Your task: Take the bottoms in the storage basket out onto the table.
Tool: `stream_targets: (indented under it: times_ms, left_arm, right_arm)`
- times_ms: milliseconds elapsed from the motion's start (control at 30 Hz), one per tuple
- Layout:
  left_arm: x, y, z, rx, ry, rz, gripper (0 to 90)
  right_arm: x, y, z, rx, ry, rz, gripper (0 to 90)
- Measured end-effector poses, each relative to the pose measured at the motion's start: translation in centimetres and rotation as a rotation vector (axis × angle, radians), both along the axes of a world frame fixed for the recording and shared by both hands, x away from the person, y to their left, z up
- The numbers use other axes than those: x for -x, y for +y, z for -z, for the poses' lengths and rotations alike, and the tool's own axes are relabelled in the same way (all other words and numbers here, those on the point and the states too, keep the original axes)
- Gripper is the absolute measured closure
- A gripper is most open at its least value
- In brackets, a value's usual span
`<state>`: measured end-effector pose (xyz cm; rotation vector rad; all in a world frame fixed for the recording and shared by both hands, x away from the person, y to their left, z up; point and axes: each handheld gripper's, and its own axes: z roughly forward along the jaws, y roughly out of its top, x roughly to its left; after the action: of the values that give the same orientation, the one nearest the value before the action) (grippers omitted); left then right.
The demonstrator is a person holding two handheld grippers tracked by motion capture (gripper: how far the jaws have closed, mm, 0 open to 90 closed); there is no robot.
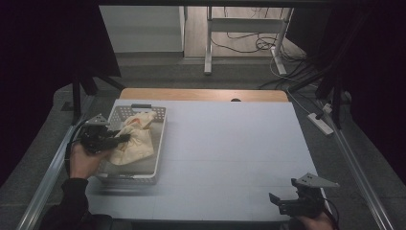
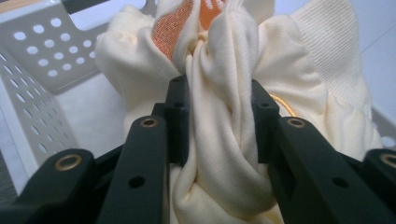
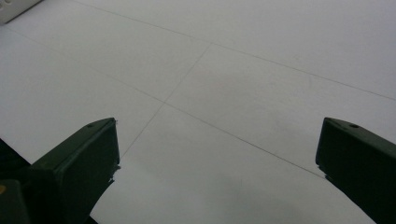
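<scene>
Two grippers were at work: the left gripper (image 1: pixel 125 138) had its jaws clamped on a bunched fold of the cream garment (image 2: pixel 224 116), which lay in the white basket (image 1: pixel 160 139) near the worktop's (image 1: pixel 230 153) left edge. Judged, the lift-out was under way; next, the cloth must clear the basket rim. Rightward lay open worktop, where the right gripper (image 3: pixel 217 154) waited wide and empty near the front right corner.

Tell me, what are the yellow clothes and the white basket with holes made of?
The yellow garment looks like soft knitted cotton-like fabric: it bunches into folds in the left gripper, with ribbed weave at one edge. The basket seems hard, smooth white plastic, with neat rows of punched holes.
</scene>
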<state>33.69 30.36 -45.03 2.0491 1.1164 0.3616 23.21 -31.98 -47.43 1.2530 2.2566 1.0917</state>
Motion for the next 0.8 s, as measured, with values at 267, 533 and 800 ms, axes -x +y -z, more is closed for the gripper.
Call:
stream_targets:
  times_ms: [267, 533, 800]
  left_arm:
    - [0.3, 0.3, -0.9, 0.055, -0.035, -0.006, 68.1]
    - [0.8, 0.3, -2.4, 0.106, -0.075, 0.0, 68.0]
    - [1.1, -0.7, -3.6, 0.112, -0.109, 0.024, 68.0]
  right_arm:
    - [0.0, 0.0, 0.0, 0.001, 0.001, 0.001, 0.0]
    - [0.0, 0.0, 0.0, 0.002, 0.002, 0.003, 0.0]
    - [0.0, 0.0, 0.0, 0.001, 0.003, 0.004, 0.0]
